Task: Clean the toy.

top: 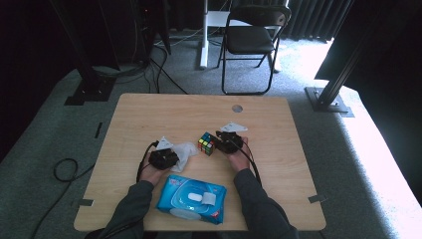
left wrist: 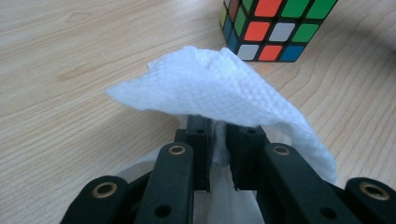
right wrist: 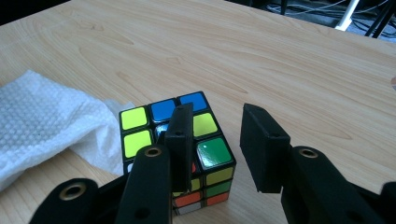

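Observation:
A scrambled Rubik's cube [top: 206,143] stands on the wooden table [top: 149,114] near its middle. My right gripper [top: 225,141] is just right of the cube and open. In the right gripper view, its left jaw hangs over the cube's [right wrist: 163,126] top face and its right jaw stands off the cube's right side, with nothing clamped in the gripper [right wrist: 217,116]. My left gripper [top: 171,154] is shut on a white wipe [top: 185,151]. In the left gripper view the wipe [left wrist: 210,88] drapes over the pinched jaw tips, and the cube [left wrist: 275,28] sits just beyond it.
A blue pack of wet wipes [top: 191,199] lies at the table's near edge between the person's forearms. A small round hole [top: 237,108] is in the tabletop at the back. A black folding chair [top: 251,37] stands beyond the table on the carpet.

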Action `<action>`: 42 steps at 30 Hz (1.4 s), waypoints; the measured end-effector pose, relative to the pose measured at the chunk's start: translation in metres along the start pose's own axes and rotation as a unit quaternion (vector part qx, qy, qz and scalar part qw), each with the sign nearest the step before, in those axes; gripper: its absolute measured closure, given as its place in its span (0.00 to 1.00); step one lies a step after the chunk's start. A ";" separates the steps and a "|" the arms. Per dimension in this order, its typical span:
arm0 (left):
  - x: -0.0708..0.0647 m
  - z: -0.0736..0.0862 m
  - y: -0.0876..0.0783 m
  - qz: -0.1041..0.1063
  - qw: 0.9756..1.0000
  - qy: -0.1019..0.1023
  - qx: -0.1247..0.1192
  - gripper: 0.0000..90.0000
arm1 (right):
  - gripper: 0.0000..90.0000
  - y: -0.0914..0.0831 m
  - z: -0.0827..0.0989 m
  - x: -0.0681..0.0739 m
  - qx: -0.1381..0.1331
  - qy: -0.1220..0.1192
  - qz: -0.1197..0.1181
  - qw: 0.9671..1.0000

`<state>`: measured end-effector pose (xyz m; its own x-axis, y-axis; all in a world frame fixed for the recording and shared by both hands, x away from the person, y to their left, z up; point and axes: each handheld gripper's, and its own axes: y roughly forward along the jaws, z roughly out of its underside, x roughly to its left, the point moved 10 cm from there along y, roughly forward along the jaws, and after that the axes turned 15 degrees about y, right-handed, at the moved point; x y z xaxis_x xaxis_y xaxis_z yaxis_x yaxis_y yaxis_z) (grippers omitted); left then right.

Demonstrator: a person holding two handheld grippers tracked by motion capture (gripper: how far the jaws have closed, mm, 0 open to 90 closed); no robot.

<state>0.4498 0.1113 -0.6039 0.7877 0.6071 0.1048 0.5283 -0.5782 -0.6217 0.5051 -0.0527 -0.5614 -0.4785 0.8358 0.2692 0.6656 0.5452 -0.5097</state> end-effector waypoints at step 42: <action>-0.001 0.000 0.001 0.002 1.000 0.000 0.001 0.88 | 0.61 -0.004 -0.001 0.009 -0.012 0.006 -0.024 1.000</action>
<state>0.4496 0.1106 -0.6047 0.7902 0.6043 0.1016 0.5241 -0.5806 -0.6231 0.4987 -0.0476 -0.5560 -0.5032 0.8090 0.3039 0.6549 0.5865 -0.4766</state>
